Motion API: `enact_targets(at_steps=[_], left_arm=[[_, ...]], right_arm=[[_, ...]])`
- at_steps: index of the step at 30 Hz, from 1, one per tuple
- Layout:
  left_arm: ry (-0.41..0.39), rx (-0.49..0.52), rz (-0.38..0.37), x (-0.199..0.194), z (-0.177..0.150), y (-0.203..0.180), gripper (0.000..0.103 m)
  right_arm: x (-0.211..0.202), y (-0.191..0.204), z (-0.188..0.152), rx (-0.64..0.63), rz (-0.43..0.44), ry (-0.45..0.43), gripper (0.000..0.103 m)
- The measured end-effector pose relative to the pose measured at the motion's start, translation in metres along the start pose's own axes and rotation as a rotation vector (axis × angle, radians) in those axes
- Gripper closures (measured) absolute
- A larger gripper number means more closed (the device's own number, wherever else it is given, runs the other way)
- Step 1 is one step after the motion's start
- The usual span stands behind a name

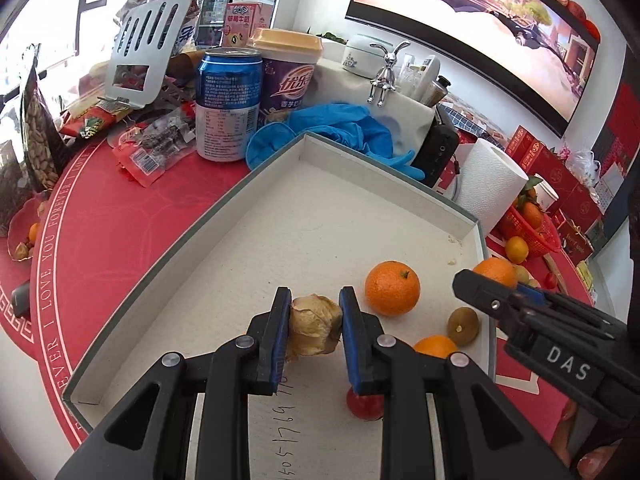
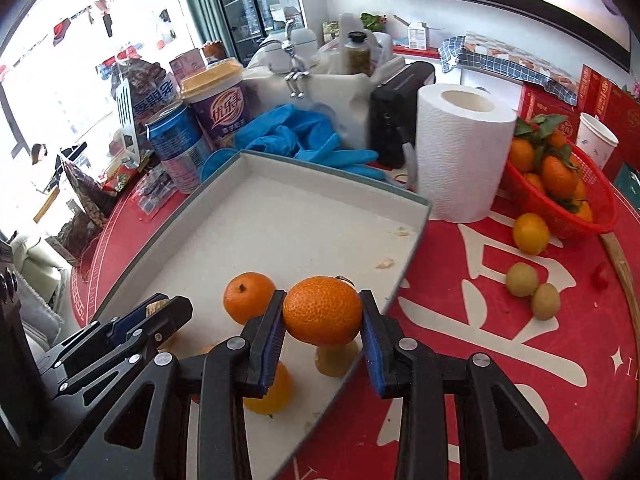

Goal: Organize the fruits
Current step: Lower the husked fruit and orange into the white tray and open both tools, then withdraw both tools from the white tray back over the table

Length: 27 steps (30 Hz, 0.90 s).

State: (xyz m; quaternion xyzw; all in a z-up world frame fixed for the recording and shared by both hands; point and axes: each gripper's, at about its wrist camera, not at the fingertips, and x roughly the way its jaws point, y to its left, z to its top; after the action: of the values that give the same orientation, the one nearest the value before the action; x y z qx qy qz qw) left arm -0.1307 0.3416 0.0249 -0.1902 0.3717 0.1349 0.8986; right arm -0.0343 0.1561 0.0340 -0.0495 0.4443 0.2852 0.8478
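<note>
My left fingers [image 1: 314,330] pinch a papery husked fruit [image 1: 314,326], light and crushable, so gently. My right fingers [image 2: 322,316] clamp a firm mandarin [image 2: 322,309] across its middle, both above the tray [image 1: 192,236] on the counter.

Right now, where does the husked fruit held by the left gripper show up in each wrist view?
Left wrist: the husked fruit sits low centre, clamped in the left gripper over the tray.
Right wrist: only a pale sliver at lower left, between that gripper's fingers.
Shared landmark: the paper roll beyond the tray.
</note>
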Motion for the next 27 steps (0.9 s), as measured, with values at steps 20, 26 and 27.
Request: enact_targets(at_steps=[20,26,27], left_arm=[[-0.049,-0.091,0.013,-0.010,0.003,0.017,0.022],[-0.045,-0.090,0.011,-0.009,0.002,0.013,0.022],[-0.041,-0.086,0.010,-0.009,0.002,0.012,0.022]], right_arm=[[-0.050,-0.034,-0.010,-0.057,-0.181,-0.129,0.000],[-0.038,-0.047,-0.052,-0.170,-0.288,-0.039,0.000],[-0.033,-0.047,-0.056,-0.186,-0.286,-0.023,0.000]])
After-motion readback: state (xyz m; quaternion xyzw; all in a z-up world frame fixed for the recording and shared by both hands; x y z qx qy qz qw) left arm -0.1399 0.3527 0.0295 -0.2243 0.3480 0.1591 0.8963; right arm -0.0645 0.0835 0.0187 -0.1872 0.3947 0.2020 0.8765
